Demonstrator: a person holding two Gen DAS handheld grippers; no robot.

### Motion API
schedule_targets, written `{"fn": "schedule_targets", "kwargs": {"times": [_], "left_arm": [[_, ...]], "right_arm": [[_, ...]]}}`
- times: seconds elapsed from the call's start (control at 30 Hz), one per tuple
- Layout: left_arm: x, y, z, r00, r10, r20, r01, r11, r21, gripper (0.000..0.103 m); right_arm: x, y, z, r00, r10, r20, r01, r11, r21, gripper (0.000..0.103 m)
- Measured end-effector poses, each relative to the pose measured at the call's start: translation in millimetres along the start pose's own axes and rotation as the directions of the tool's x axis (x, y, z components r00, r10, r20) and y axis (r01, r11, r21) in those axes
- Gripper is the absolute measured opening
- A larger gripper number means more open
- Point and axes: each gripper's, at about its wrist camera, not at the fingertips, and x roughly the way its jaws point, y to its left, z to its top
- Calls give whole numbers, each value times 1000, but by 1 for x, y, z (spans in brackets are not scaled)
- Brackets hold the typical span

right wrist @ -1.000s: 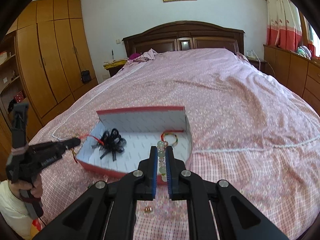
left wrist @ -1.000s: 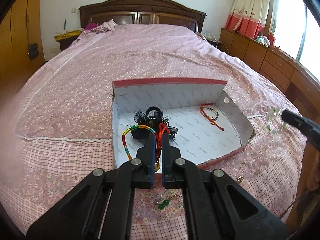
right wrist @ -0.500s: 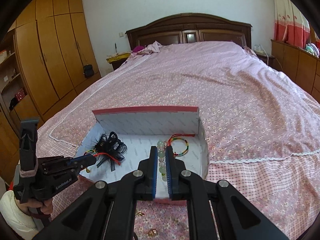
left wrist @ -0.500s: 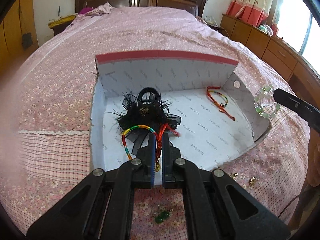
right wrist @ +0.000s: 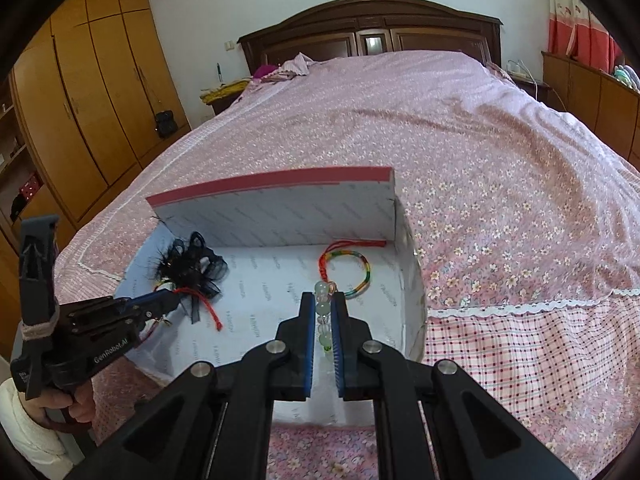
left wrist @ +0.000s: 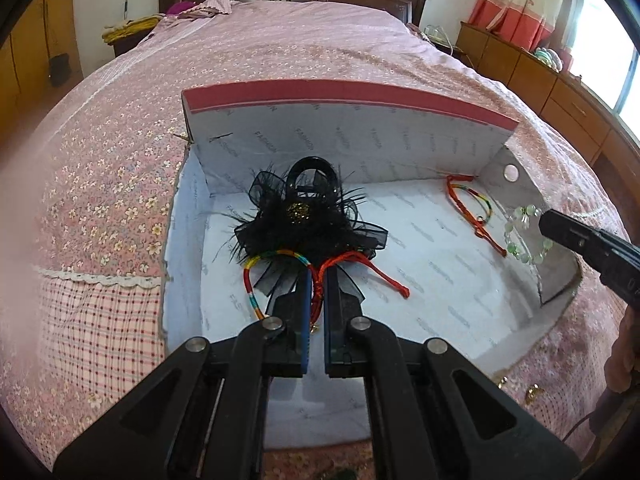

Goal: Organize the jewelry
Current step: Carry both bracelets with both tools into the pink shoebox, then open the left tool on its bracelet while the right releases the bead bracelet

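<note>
Bed (left wrist: 280, 60), box (left wrist: 352, 96) w/ open front

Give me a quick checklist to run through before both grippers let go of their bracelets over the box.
1. Left gripper shut on the rainbow cord bracelet: ok.
2. Right gripper shut on the green bead bracelet: ok.
3. Both bracelets over the box interior: ok.
4. Drop spot under the left gripper free: not ok, the black feather hair clip lies just beyond the fingertips.
5. Bead bracelet clear of the second rainbow bracelet already in the box: cannot tell, they overlap in the right wrist view.
</note>
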Motion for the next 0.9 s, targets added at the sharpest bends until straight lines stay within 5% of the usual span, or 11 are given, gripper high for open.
{"fn": "schedule_targets", "kwargs": {"times": [0.63, 0.9], "left_arm": [[18, -5, 7, 999, 31, -16, -31, 1000, 3, 1], [16, -18, 5, 1000, 25, -5, -24, 999, 32, 29]], "right_arm": [[29, -15, 1, 997, -64, -34, 64, 998, 8, 9], [27, -17, 3, 998, -49, -30, 50, 998, 41, 15]]}}
